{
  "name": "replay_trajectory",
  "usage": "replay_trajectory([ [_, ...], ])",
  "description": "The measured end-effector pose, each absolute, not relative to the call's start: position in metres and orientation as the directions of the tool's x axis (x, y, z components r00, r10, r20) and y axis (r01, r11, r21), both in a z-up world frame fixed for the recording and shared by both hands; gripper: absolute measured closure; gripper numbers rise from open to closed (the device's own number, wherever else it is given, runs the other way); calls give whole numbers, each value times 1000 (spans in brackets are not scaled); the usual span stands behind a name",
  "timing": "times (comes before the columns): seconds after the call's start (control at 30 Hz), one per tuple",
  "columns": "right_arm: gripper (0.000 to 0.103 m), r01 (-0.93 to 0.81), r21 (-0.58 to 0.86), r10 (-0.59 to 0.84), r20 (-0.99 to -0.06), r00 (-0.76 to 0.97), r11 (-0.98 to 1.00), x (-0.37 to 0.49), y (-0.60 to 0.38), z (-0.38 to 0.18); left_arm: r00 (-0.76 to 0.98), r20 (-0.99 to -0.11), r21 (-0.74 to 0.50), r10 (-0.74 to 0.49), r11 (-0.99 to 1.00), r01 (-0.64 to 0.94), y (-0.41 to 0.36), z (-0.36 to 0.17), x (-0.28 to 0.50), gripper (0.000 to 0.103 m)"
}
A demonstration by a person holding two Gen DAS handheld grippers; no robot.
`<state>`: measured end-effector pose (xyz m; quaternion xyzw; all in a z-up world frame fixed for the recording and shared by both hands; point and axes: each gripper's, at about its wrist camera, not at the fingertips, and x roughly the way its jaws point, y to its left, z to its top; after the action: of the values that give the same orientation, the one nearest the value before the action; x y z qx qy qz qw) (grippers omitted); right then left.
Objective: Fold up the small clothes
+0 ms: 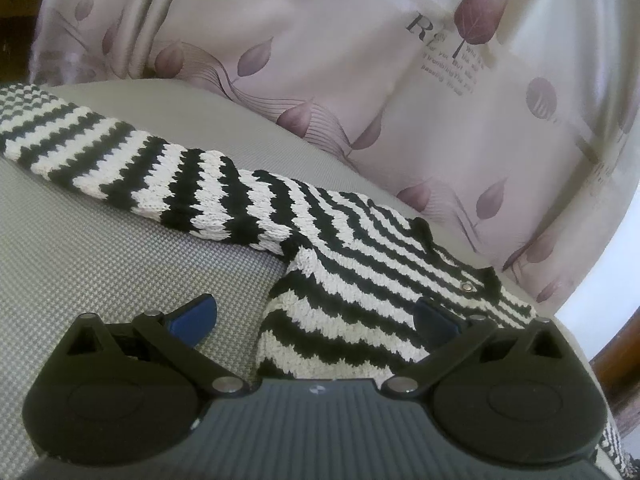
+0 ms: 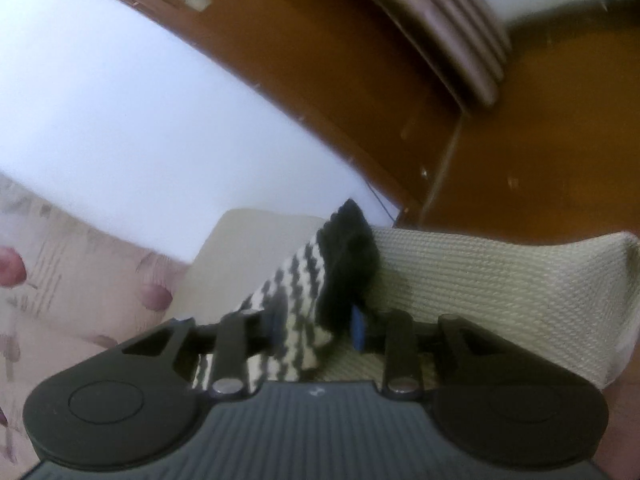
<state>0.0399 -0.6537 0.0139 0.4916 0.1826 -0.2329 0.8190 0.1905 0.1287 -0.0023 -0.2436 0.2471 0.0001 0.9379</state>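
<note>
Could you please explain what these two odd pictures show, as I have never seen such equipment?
No robot here: a person holds hand-operated tongs in each hand, each with a camera looking along its two fingers. The left camera shows the left tongs open, its blue pads apart around the edge of a black-and-white striped knitted sweater. The sweater lies on a grey woven cushion, with a pink leaf-patterned cloth behind. The right camera, somewhat blurred, shows the right tongs shut on a striped piece with a black cuff, probably a sleeve, lifted up.
</note>
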Motion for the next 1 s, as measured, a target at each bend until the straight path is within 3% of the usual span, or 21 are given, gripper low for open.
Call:
replay_trajectory([
  [0.03,81,567,705,-205,-535,819,427,43,-653,15,879,-462,-459,-119,880,-122,128,-2,190,0],
  [0.07,95,582,681,-207,-554,807,444,47,-652,16,880,-459,-463,-120,878,-122,128,-2,190,0],
  [0.17,94,581,707,-189,-557,809,404,54,-661,19,886,-444,-489,-136,865,-113,130,-3,189,0],
  [0.3,94,477,784,-182,-442,878,396,82,-655,69,899,-412,-542,-151,833,-108,136,-4,186,0],
  [0.6,94,161,813,42,-222,974,560,211,-523,177,916,-370,-596,-158,796,-103,145,-5,180,0],
  [0.83,94,-12,841,227,-132,965,540,290,-404,183,931,-330,-625,-158,775,-90,150,-5,174,0],
  [1.0,94,-90,847,371,-131,919,523,339,-310,166,945,-298,-647,-138,757,-93,156,-6,168,0],
])
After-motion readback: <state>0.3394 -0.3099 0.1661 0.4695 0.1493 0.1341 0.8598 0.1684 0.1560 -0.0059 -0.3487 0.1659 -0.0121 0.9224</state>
